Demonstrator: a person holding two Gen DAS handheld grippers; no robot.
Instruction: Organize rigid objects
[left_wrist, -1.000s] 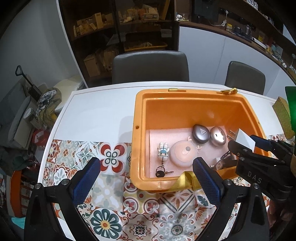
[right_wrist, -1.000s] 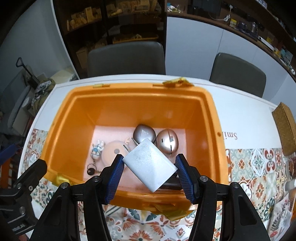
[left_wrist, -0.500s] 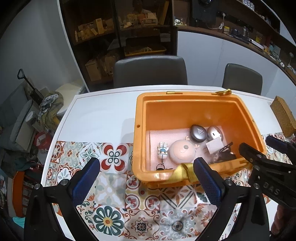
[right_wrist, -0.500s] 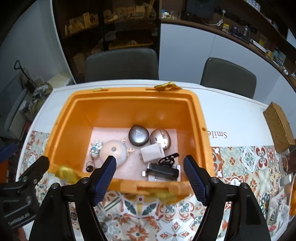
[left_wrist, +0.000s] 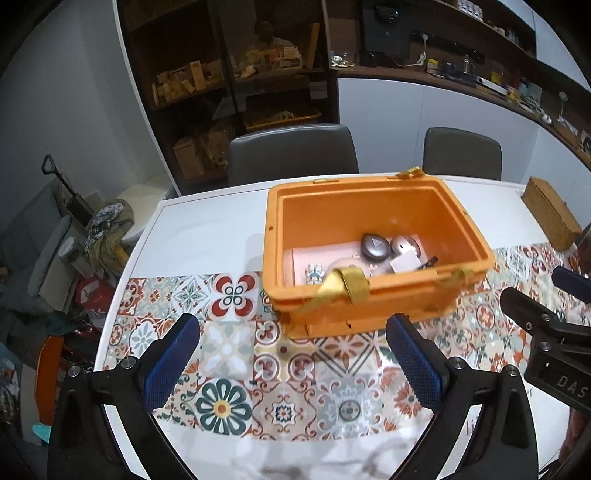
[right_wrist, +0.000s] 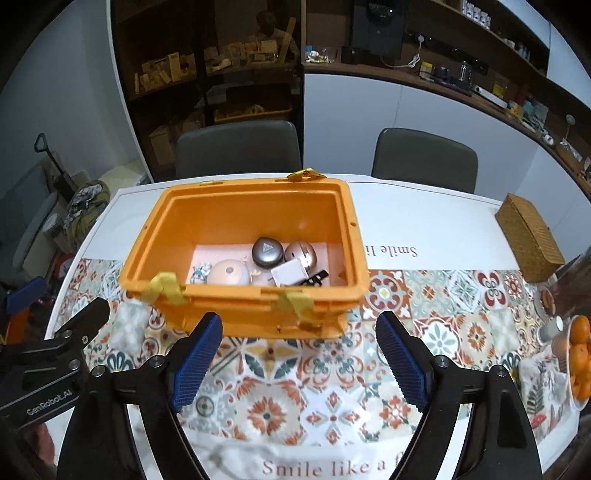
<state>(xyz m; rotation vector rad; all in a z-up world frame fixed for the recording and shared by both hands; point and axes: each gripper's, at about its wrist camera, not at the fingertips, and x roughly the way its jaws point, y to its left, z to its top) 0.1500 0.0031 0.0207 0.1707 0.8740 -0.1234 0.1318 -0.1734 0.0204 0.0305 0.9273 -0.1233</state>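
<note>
Ahead of the right tool (right_wrist: 297, 356), spread and empty, the orange bin (right_wrist: 258, 306) sat on the bench with the white charger (right_wrist: 290, 275) inside. The left tool (left_wrist: 291, 356) was likewise spread. Best to back away level, clearing the rim.

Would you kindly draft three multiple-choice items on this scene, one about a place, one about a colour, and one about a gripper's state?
1. Where does the white charger lie?
A. inside the orange bin
B. on the tiled cloth
C. on a chair

2. What colour are the pads of the right gripper?
A. red
B. blue
C. green

3. What is the state of the left gripper?
A. shut on the charger
B. shut on nothing
C. open and holding nothing

Answers: 1 A, the charger rests on the bin's pink liner beside the grey cases; 2 B, both pads show blue ribbing; 3 C, its fingers stand wide apart with only cloth between them.
</note>
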